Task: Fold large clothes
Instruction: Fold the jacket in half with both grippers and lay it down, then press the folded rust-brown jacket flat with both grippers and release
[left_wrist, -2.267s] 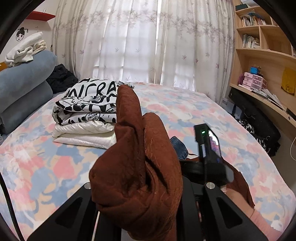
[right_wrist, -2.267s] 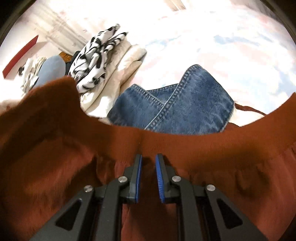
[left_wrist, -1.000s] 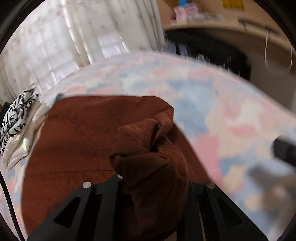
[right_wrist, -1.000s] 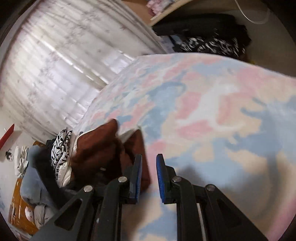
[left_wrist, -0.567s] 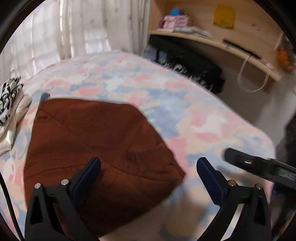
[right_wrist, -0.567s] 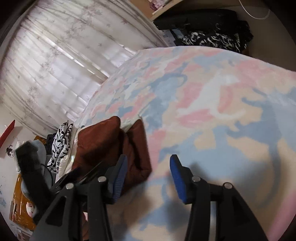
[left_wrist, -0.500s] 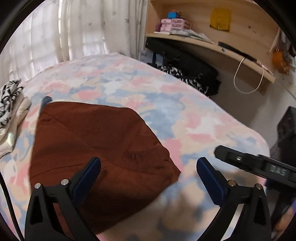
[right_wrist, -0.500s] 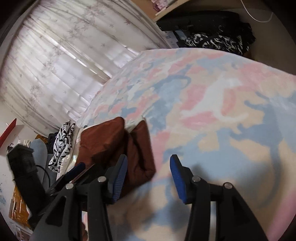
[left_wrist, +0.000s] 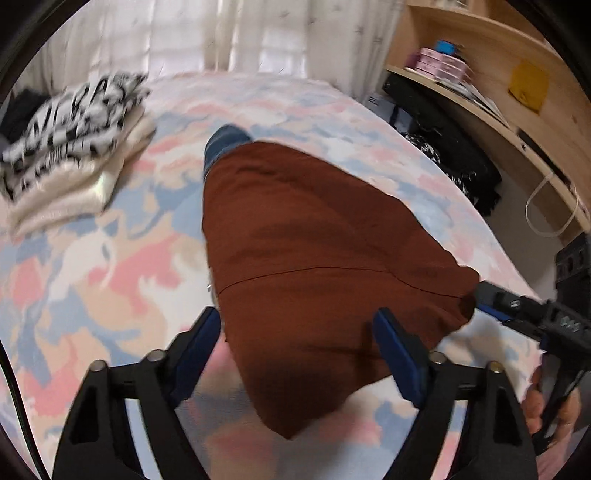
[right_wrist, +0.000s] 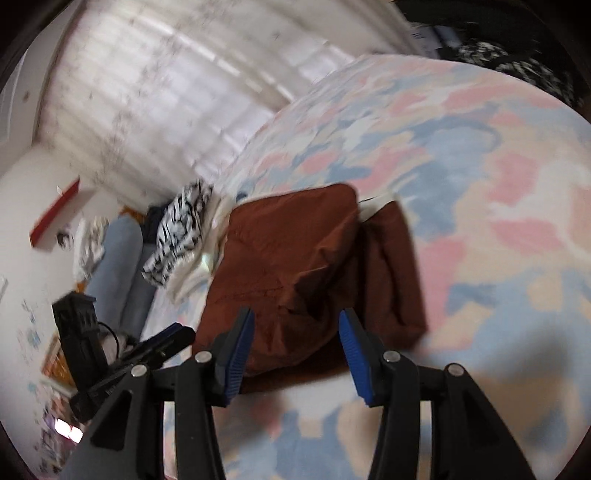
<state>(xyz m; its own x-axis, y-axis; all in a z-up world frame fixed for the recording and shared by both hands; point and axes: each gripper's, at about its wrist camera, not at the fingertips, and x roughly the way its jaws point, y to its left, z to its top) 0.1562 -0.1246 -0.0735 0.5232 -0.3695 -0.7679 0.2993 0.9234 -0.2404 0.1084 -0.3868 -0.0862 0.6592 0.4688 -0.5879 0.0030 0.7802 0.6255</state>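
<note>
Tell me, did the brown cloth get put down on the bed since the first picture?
Yes. The brown cloth went down from the left gripper onto the bed, right of the folded pile.

Soft daylight through the curtains (left_wrist: 229, 33), motion blur throughout, fisheye-bent edges with dark vignette.

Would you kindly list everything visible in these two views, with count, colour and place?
garment: one, rust-brown, folded flat mid-bed
jeans: one, blue denim, peeking from under the garment's far end
folded stack: one pile, black-and-white print over cream, far left of bed
bedspread: one, pink, blue and cream patches
curtains: white, behind the bed
shelving: wooden, right wall
left gripper: black, blue pads, open over the garment
right gripper: same colours, open
</note>
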